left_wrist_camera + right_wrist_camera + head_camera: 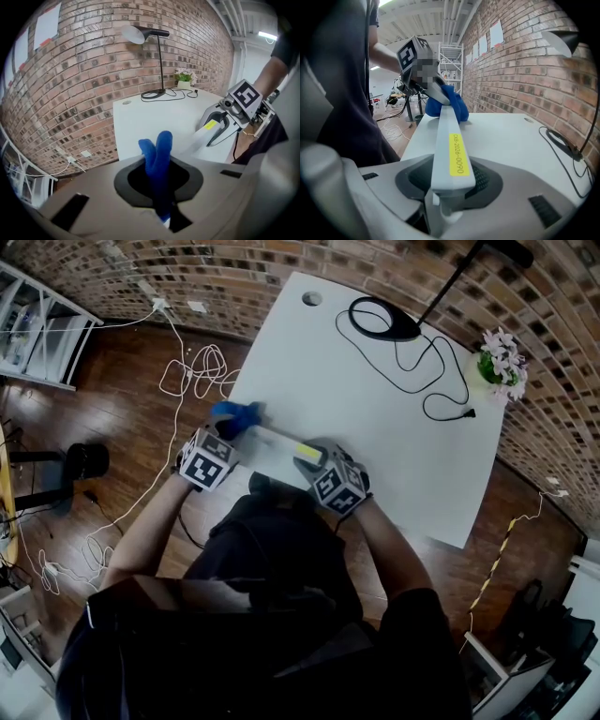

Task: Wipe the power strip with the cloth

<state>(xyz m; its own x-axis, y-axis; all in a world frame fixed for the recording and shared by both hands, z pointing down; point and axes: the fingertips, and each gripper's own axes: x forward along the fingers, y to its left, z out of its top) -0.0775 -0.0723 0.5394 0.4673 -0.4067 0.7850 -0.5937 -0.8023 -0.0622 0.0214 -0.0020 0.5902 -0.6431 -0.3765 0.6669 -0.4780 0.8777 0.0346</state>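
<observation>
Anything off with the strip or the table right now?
Nothing stands out. Right gripper holds the strip by one end, left gripper holds the cloth at the other end. Lamp cord lies loose on the table, plug unconnected.

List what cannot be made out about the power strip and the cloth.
- Sockets of the power strip: the right gripper view shows only its labelled side, and it is too small in the head view.
- Its far end: covered by the cloth in the head and right gripper views.
- The left gripper: partly under a mosaic patch in the right gripper view.
</observation>
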